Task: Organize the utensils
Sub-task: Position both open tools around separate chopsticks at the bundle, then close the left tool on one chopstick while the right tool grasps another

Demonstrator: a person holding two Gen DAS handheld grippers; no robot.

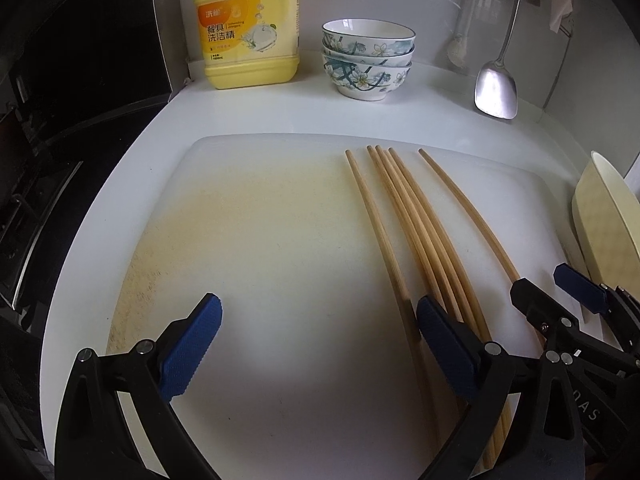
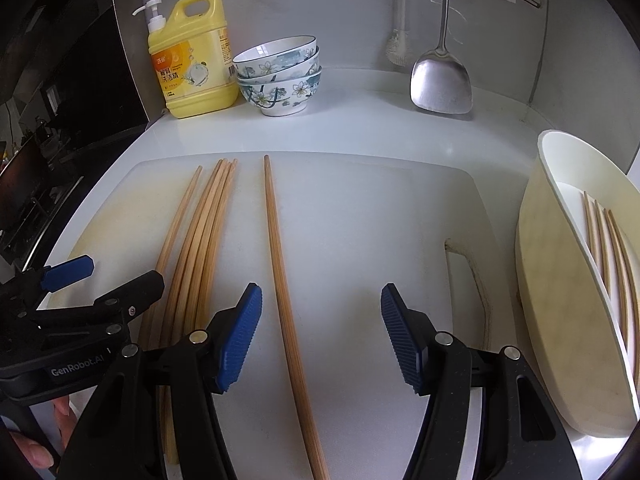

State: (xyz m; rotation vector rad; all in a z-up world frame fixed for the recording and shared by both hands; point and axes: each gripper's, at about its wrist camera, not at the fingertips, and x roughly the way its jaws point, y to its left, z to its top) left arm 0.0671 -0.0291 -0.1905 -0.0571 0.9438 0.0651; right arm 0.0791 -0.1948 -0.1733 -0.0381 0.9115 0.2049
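Note:
Several wooden chopsticks lie lengthwise on a white cutting board [image 1: 260, 240] [image 2: 360, 208]. A bundle [image 1: 416, 224] [image 2: 204, 232] lies together, and one single chopstick [image 2: 280, 280] [image 1: 472, 212] lies apart to its right. My left gripper [image 1: 318, 340] is open and empty above the board, left of the bundle; its right finger [image 1: 444, 340] overlaps the bundle. My right gripper [image 2: 320, 336] is open, its jaws on either side of the single chopstick. A cream utensil holder [image 2: 560, 300] [image 1: 608, 224] at the right holds several chopsticks [image 2: 612, 248].
A yellow detergent bottle [image 1: 248, 28] [image 2: 192, 60] and stacked floral bowls [image 1: 368, 60] [image 2: 280, 76] stand at the back of the white counter. A metal spatula [image 1: 496, 88] [image 2: 440, 80] hangs against the back wall. A dark stove [image 1: 60, 140] lies to the left.

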